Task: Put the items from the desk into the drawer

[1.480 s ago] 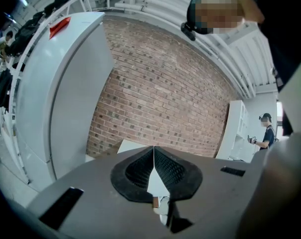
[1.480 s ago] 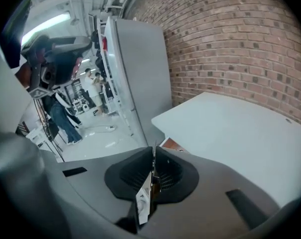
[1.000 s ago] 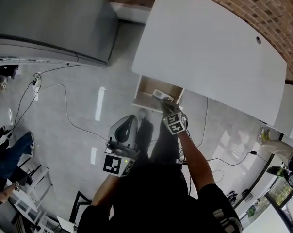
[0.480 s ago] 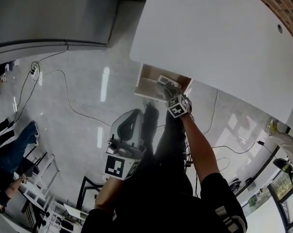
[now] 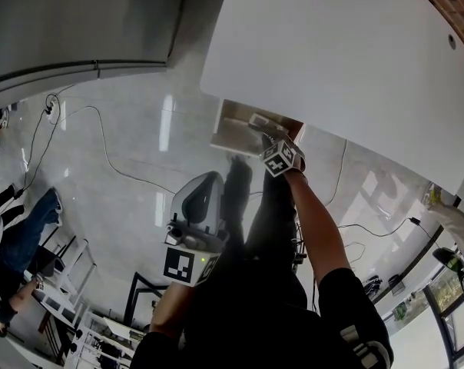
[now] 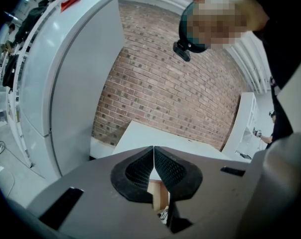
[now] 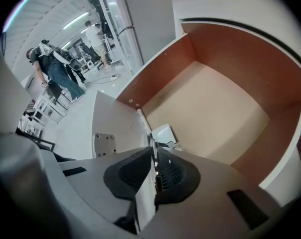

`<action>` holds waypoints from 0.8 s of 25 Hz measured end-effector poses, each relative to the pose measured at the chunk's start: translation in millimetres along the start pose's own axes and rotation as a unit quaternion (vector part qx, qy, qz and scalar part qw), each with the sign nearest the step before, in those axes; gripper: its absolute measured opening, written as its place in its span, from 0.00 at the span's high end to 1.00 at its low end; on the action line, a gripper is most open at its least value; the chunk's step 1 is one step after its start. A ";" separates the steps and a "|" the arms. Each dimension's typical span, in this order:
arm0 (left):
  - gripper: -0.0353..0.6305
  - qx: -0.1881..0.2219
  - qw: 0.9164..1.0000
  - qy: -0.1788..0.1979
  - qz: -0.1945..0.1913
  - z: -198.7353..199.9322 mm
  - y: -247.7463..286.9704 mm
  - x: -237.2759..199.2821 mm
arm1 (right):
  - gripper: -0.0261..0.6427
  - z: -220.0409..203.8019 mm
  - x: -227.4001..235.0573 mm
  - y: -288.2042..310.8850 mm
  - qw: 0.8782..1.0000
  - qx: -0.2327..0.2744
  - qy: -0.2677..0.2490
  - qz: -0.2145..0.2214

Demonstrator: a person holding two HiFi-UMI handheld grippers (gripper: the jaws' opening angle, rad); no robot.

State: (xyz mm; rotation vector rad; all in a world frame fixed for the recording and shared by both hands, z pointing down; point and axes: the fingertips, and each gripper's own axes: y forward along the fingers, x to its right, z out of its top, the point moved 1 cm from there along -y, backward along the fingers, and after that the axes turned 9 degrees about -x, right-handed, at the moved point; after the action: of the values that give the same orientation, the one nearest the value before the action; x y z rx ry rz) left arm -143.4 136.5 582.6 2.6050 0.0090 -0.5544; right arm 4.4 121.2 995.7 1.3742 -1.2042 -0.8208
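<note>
An open drawer (image 5: 233, 131) with a tan wooden floor (image 7: 215, 113) juts out from under the white desk (image 5: 339, 60). A small white item with a cable (image 7: 164, 133) lies inside it near the front; the same item (image 5: 257, 121) shows in the head view. My right gripper (image 5: 270, 141) is at the drawer's front edge. Its jaws (image 7: 154, 151) are shut on the thin white drawer front (image 7: 115, 128). My left gripper (image 5: 207, 184) hangs back near the person's legs. In its own view the left gripper (image 6: 154, 153) is shut with nothing in it.
Cables (image 5: 101, 152) trail over the glossy floor left of the drawer. A grey cabinet (image 5: 78, 21) stands at the upper left. A tall white cabinet (image 6: 66, 73) and a brick wall (image 6: 165, 83) lie beyond the desk. People (image 7: 56, 68) stand in the background.
The right gripper has gone up toward the desk edge and stays at the drawer front. The left gripper has hardly moved.
</note>
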 end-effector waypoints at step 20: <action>0.94 0.031 0.999 -0.010 0.010 17.8 -36.1 4.8 | 0.88 5.1 13.6 -85.0 0.992 0.043 0.115 -0.041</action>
State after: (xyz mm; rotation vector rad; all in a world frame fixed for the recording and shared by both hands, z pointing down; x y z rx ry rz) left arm -149.5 160.1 550.2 2.6571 -0.0428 -0.5828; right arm 21.1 98.8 914.1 1.5505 -1.0199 -0.6530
